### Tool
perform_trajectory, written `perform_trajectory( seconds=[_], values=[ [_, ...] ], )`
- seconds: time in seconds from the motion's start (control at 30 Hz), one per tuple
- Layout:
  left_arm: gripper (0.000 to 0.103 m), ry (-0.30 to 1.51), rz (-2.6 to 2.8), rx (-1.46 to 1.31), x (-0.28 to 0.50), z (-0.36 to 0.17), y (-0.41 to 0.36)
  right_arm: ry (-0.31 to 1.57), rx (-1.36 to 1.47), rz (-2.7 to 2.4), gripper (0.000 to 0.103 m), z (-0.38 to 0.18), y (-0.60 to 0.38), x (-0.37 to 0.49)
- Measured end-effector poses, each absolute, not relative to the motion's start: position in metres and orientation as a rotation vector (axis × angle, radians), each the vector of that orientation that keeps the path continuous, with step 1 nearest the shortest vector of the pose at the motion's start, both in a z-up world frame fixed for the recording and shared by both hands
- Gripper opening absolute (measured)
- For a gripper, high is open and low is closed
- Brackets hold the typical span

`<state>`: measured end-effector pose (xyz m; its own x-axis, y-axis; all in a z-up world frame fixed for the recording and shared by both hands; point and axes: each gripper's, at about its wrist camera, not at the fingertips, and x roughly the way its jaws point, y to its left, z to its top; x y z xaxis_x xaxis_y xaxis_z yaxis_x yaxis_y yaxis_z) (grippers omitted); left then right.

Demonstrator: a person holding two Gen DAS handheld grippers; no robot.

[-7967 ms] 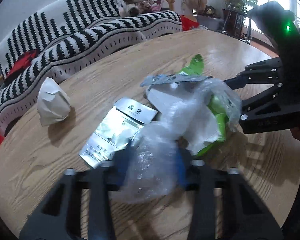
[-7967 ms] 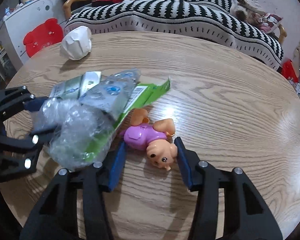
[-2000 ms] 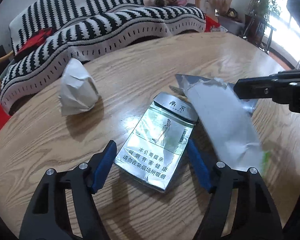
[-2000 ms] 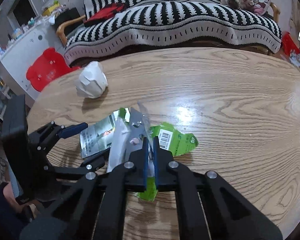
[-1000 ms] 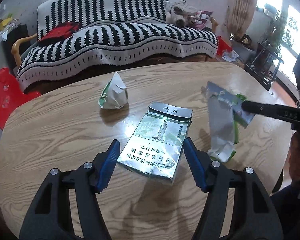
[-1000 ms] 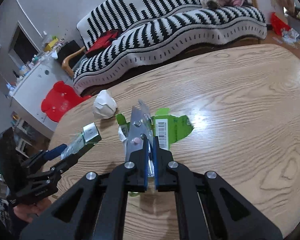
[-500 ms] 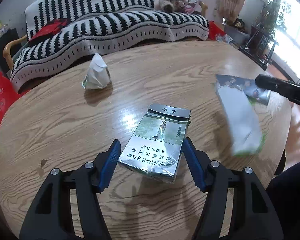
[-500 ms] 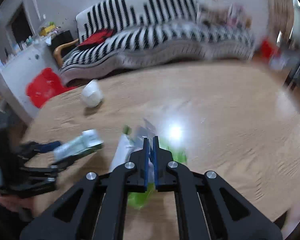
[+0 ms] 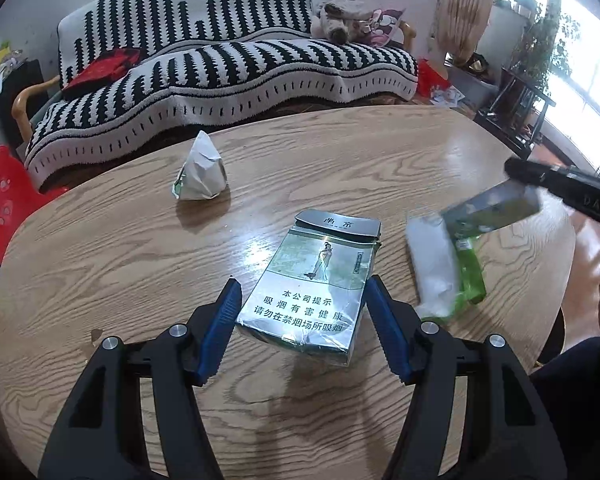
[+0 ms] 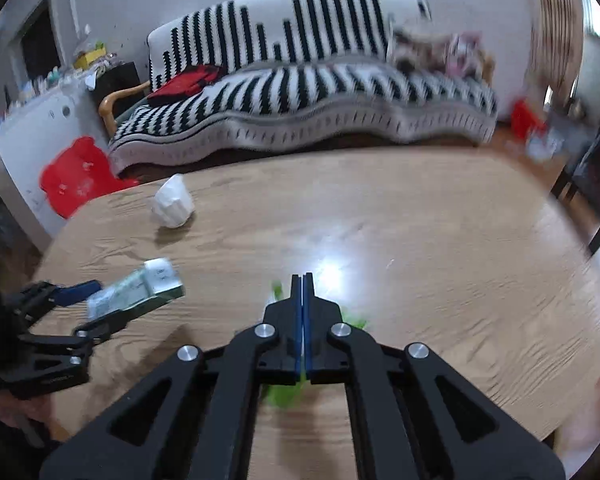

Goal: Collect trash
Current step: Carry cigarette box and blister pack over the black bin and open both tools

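My left gripper (image 9: 302,312) is shut on a silver-green cigarette pack (image 9: 316,280) and holds it above the round wooden table (image 9: 100,264). The pack also shows in the right wrist view (image 10: 136,284). My right gripper (image 10: 302,280) is shut on a bundle of silver, white and green wrappers (image 9: 456,256) that hangs at the table's right side; in its own view only green scraps (image 10: 284,394) show under the jaws. A crumpled white paper ball (image 9: 200,174) lies on the far left of the table, also in the right wrist view (image 10: 173,202).
A black-and-white striped sofa (image 9: 228,64) stands behind the table with a red cushion (image 9: 104,66) and soft toys (image 9: 340,10). A red plastic chair (image 9: 0,196) is at the left. Plants and a dark shelf (image 9: 528,92) stand by the window on the right.
Both grippers have lifted their loads. The right gripper has swung its wrapper bundle further right and back toward the table's edge. The right wrist view is blurred by motion.
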<state>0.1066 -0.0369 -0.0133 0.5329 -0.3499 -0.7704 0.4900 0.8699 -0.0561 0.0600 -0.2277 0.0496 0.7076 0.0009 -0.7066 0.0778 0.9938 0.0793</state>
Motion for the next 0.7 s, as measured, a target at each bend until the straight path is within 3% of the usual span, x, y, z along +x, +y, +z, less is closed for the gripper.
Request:
perform_trajectory(
  seconds=[0.47,0.7],
  values=[
    [0.063,0.864,-0.519,0.146,0.104,-0.001,-0.036,0.784,0.243,0.017,0.002,0.081,-0.255,0.049],
    [0.063,0.821,-0.615,0.181,0.079,0.025,-0.088,0.726,0.27,-0.052,0.002,0.112,-0.303,0.004]
  ],
)
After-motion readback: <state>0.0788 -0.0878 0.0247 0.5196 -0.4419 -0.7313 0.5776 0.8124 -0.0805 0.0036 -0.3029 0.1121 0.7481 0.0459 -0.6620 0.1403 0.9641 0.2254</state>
